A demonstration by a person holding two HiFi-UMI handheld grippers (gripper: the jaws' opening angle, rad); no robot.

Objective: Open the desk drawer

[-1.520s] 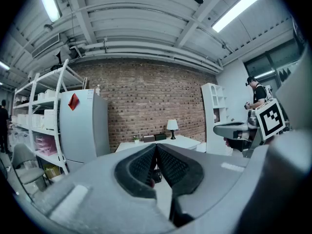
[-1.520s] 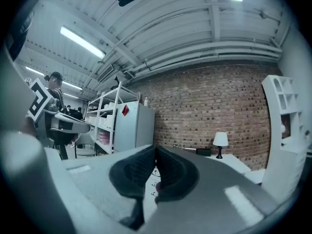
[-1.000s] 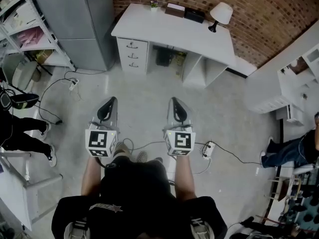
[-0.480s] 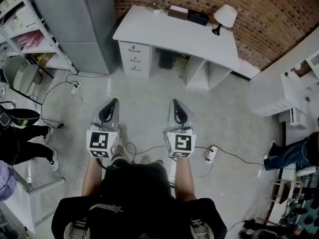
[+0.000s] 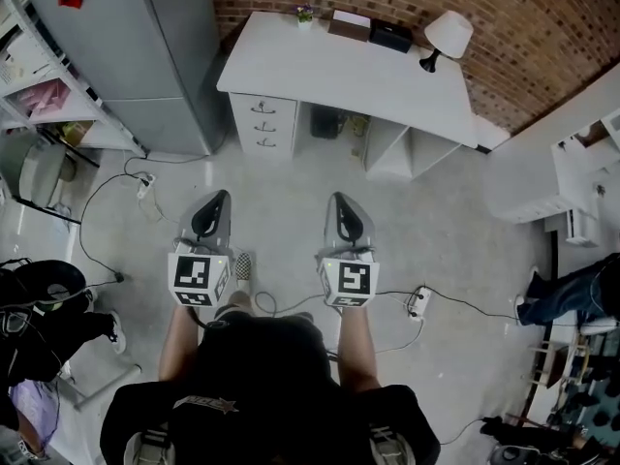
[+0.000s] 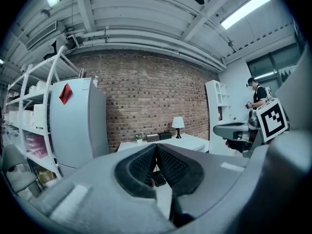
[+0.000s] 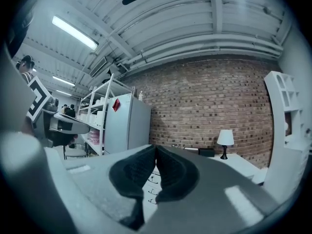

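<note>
The white desk (image 5: 339, 66) stands against the brick wall, with a stack of three closed drawers (image 5: 263, 124) under its left end. Both grippers are held side by side over the floor, well short of the desk and pointing at it. My left gripper (image 5: 220, 195) is shut with nothing in it, roughly in line with the drawers. My right gripper (image 5: 337, 196) is shut and empty too. In the left gripper view the pads (image 6: 146, 165) meet in front of the desk (image 6: 195, 141). In the right gripper view the drawer handles (image 7: 152, 180) show just below the closed jaws.
A grey fridge (image 5: 145, 46) stands left of the desk, with white shelving (image 5: 39, 76) beyond it. A lamp (image 5: 448, 35) and a dark box (image 5: 389, 35) sit on the desktop. Cables (image 5: 145, 187) and a power strip (image 5: 418, 303) lie on the floor. A seated person's legs (image 5: 567, 294) are at right.
The whole view has moved toward the desk, which now sits a little lower and nearer. Both grippers keep their place ahead of the body and stay shut.
</note>
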